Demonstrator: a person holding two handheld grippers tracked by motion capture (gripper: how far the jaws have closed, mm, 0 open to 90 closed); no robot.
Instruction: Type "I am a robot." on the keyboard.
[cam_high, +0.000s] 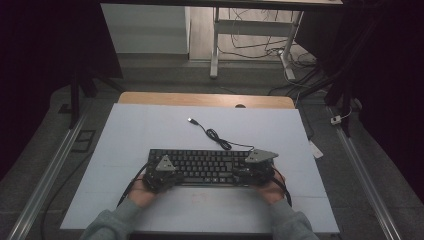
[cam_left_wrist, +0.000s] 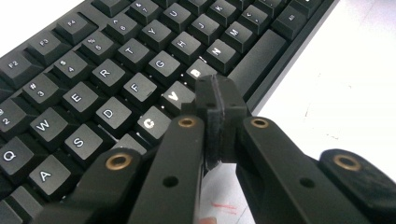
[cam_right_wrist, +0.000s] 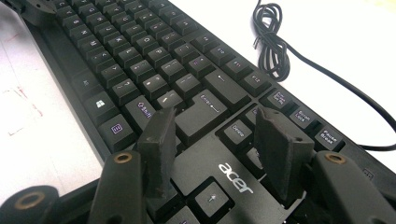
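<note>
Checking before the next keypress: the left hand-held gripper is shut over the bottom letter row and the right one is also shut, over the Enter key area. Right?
Not quite. The right hand-held gripper is open, jaws apart above the keyboard, as the right gripper view shows. The left hand-held gripper is shut over the bottom letter row.

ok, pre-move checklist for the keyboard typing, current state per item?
1. Left gripper jaws shut, usable as one poking tip: ok.
2. Its tip sits over the V/B keys at the bottom letter row: ok; actual contact: cannot tell.
3. Right gripper jaws open, nothing between the pads: ok.
4. It hovers at the Enter/Delete area, above the acer logo: ok.
5. Keyboard flat on the white table: ok.
6. USB cable unplugged, lying behind the keyboard, away from both grippers: ok.
</note>
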